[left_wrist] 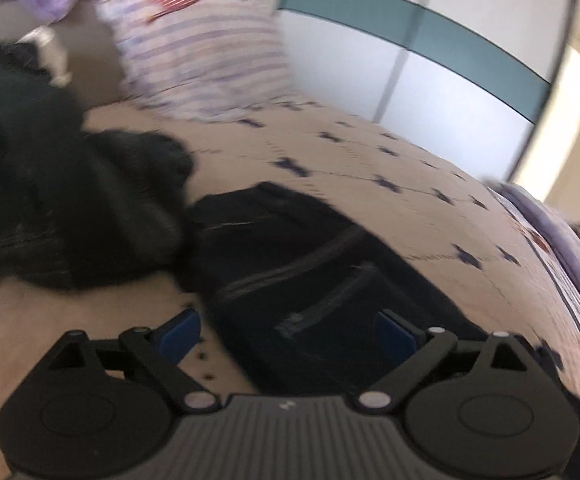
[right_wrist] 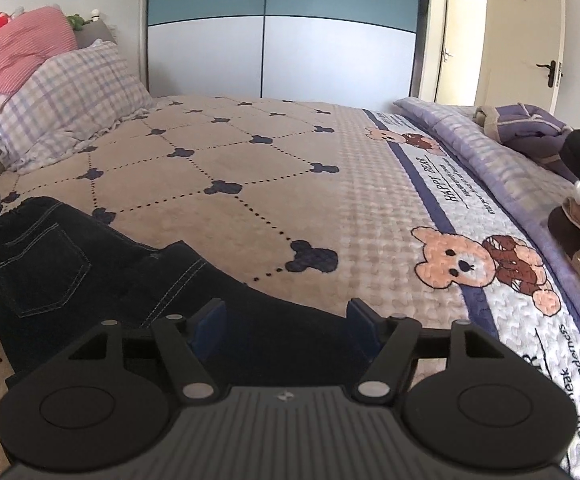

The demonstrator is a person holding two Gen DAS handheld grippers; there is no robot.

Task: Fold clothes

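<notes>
Bed (right_wrist: 249, 168) taken as landmark: tan quilted cover with dark bear-head motifs fills most of both views. Wardrobe (right_wrist: 281, 40), white with a teal band, stands beyond the bed's far edge; a door (right_wrist: 530, 48) is seen past the bed's right side. Lilac blanket (right_wrist: 482, 148) with cartoon bears is laid along the bed's right edge, with a pile of folded clothes (right_wrist: 578, 216) on it. Checked pillow (right_wrist: 65, 100) sits at the bed's head end, a red striped pillow (right_wrist: 21, 48) stacked on it.

Dark jeans (right_wrist: 69, 264) are spread on the bed's near-left part, back pocket up. A fuzzy black garment (left_wrist: 49, 200) is bunched on the bed, touching the jeans (left_wrist: 310, 260); left view is motion-blurred.

Right hand-held gripper (right_wrist: 285, 326): blue pads wide apart, nothing held, positioned over the jeans' near edge; contact cannot be told. Left hand-held gripper (left_wrist: 287, 334): pads also wide apart, nothing gripped, over the jeans.
</notes>
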